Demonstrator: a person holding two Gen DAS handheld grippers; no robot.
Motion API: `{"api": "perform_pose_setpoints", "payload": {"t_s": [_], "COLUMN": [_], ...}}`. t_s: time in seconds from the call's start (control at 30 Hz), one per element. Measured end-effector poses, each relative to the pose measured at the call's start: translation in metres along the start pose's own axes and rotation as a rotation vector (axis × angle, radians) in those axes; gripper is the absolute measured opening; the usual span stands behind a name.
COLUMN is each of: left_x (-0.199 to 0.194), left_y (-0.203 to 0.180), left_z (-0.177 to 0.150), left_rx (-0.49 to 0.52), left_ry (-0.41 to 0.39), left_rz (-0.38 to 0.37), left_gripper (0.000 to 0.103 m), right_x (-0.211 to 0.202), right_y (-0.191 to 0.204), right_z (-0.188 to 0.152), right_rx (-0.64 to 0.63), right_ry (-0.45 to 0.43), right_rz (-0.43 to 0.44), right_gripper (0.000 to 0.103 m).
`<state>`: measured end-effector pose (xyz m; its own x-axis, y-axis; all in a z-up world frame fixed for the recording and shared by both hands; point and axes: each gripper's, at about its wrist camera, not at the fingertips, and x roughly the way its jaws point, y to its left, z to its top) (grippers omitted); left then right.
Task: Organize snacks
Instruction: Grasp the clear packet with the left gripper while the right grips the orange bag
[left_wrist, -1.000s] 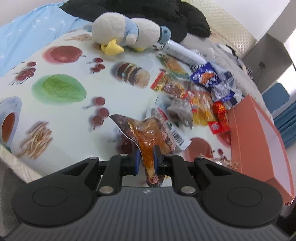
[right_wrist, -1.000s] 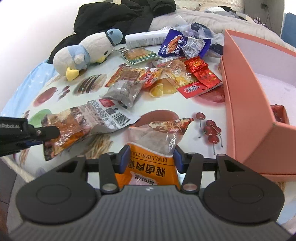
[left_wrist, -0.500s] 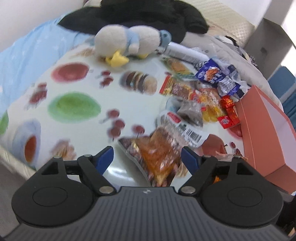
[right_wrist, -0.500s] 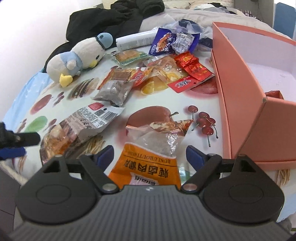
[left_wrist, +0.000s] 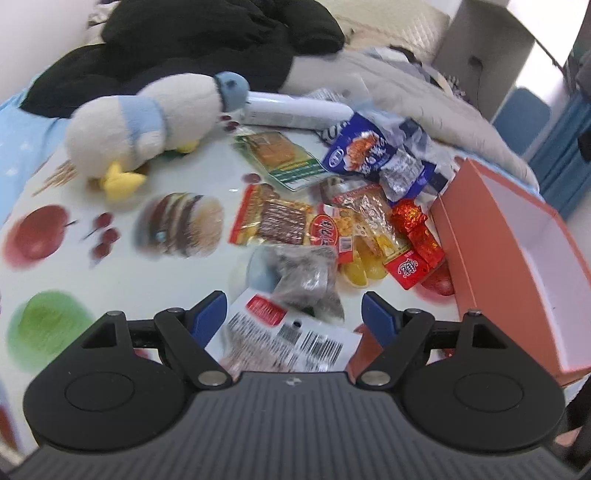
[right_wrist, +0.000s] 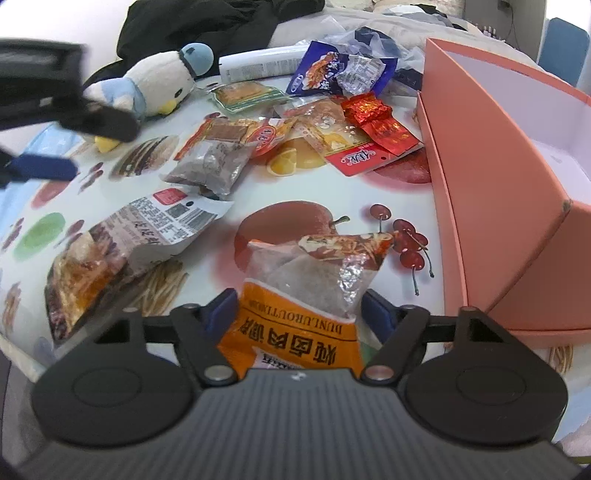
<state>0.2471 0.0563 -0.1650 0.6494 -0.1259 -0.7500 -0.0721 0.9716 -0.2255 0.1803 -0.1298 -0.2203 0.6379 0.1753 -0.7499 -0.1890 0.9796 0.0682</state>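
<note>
Several snack packets lie on a fruit-print cloth. My left gripper (left_wrist: 294, 317) is open above a white barcode-labelled packet (left_wrist: 291, 341), with a grey packet (left_wrist: 308, 277) just beyond. My right gripper (right_wrist: 301, 310) is open around an orange packet (right_wrist: 306, 314) that lies on the cloth; its jaws stand apart from the packet's sides. The barcode packet (right_wrist: 122, 247) lies to its left. The salmon-pink open box (right_wrist: 509, 177) stands at the right, also in the left wrist view (left_wrist: 517, 266). The left gripper's fingers (right_wrist: 40, 168) show at the far left of the right wrist view.
A plush penguin (left_wrist: 147, 122) and a white tube (left_wrist: 295, 109) lie at the back, with black clothing (left_wrist: 184, 48) behind. A blue packet (left_wrist: 365, 155), red packets (left_wrist: 413, 240) and a green-edged packet (left_wrist: 284, 155) crowd beside the box.
My left gripper opened, let go of the orange-brown barcode packet and moved forward over the pile. My right gripper opened off the orange packet, which stays on the cloth.
</note>
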Motion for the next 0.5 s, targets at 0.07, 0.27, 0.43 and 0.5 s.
{"api": "perform_pose_setpoints", "payload": {"t_s": [0.07, 0.27, 0.43, 0.5], "left_x": [0.016, 0.056, 0.083, 0.091], "left_y": [-0.007, -0.021, -0.032, -0.034], "left_z": [0.007, 0.02, 0.023, 0.022], "left_rx": [0.023, 0.067, 0.125, 0.147], "left_ry": [0.006, 0.044, 0.078, 0.085], "left_rz": [0.003, 0.011, 0.03, 0.041], "left_gripper": [0.083, 0.082, 0.081, 0.073], "right_x": [0.001, 0.003, 0.006, 0.007], "right_y": [-0.001, -0.003, -0.003, -0.003], "right_z": [0.002, 0.005, 0.008, 0.008], "right_rx": [-0.004, -0.017, -0.021, -0.022], "right_ry": [-0.001, -0.003, -0.007, -0.007], "right_rz": [0.006, 0.013, 0.019, 0.021], "right_gripper": [0.065, 0.062, 0.062, 0.062]}}
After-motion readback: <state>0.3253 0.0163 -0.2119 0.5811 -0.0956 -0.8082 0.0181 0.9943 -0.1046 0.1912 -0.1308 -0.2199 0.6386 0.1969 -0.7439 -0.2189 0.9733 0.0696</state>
